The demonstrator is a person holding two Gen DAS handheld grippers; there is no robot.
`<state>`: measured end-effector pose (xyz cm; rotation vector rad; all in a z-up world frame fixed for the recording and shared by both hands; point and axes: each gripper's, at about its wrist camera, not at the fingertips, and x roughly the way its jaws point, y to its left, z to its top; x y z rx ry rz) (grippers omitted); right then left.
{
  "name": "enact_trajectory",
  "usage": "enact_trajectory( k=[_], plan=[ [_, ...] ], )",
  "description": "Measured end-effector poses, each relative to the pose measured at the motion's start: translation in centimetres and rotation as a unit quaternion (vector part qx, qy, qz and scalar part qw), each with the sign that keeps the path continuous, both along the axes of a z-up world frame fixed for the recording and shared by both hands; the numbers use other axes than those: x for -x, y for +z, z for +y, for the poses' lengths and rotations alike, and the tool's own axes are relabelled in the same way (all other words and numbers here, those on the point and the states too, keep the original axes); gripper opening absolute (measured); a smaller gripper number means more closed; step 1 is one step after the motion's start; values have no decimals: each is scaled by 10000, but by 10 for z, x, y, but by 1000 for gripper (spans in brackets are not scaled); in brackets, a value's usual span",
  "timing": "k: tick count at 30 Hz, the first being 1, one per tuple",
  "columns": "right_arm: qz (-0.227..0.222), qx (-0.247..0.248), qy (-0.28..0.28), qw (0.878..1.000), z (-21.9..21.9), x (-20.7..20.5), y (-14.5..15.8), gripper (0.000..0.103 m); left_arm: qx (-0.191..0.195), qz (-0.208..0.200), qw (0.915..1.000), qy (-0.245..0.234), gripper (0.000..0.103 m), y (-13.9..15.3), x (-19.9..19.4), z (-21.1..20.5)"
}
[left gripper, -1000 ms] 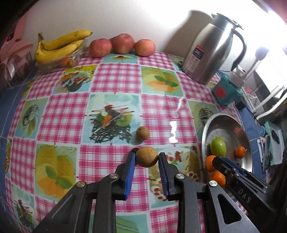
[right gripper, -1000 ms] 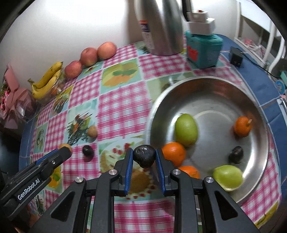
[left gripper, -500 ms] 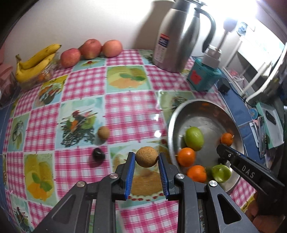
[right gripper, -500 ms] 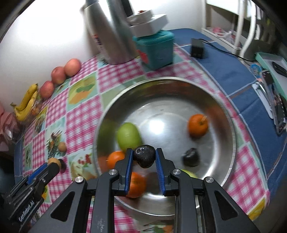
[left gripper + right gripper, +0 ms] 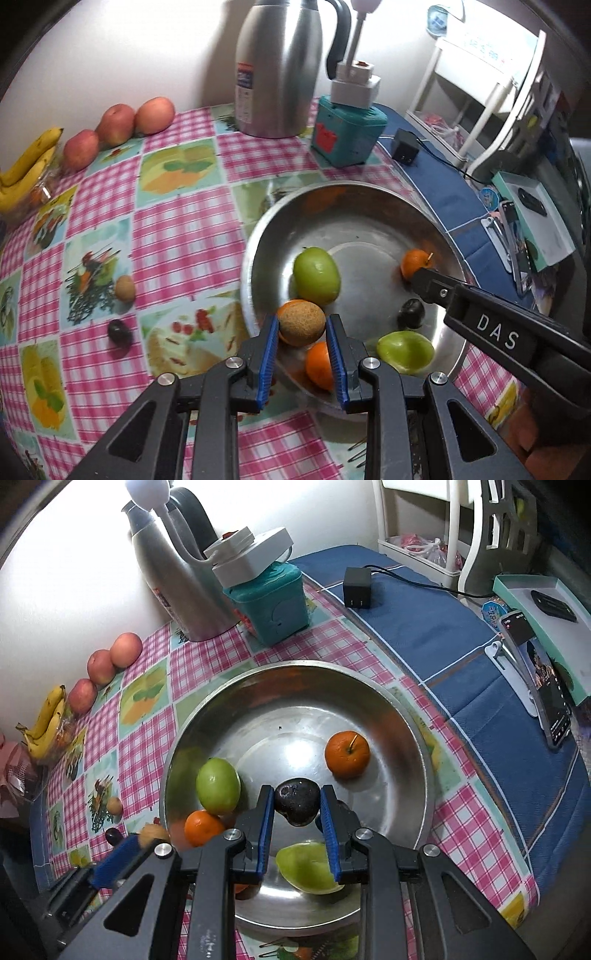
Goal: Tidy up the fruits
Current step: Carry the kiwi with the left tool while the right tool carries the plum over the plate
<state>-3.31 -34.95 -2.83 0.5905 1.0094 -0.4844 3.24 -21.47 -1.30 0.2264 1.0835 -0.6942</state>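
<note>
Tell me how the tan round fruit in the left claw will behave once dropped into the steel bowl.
The tan round fruit is near-spherical, so it will probably roll down the steel bowl toward the centre. Its matte, rough-looking skin likely grips the left claw well.

The tablecloth [image 5: 177, 236] was pink-and-white check with pale fruit-picture squares, beside a blue cloth [image 5: 436, 635]. The steel bowl [image 5: 295, 686] held green [image 5: 218, 785], orange [image 5: 347, 754] and black [image 5: 410, 314] fruit. The bananas [image 5: 26, 170] were yellow, the apples [image 5: 118, 125] red, the box [image 5: 273, 605] teal.
</note>
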Motion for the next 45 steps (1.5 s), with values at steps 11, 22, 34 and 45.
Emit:
enact_trajectory(
  k=[11, 22, 34, 45],
  plan=[
    [86, -115, 124, 9998, 3, -2, -6, 26, 36, -152, 9998, -145, 29, -8, 5, -12],
    [211, -139, 216, 9994, 5, -7, -13, 27, -3, -127, 9998, -172, 29, -12, 6, -15],
    [388, -140, 278, 9988, 8, -9, -20, 27, -59, -85, 9997, -228, 29, -17, 7, -17],
    [422, -227, 281, 9985, 9, -11, -21, 27, -49, -10, 9997, -230, 34, -17, 5, -17]
  ],
)
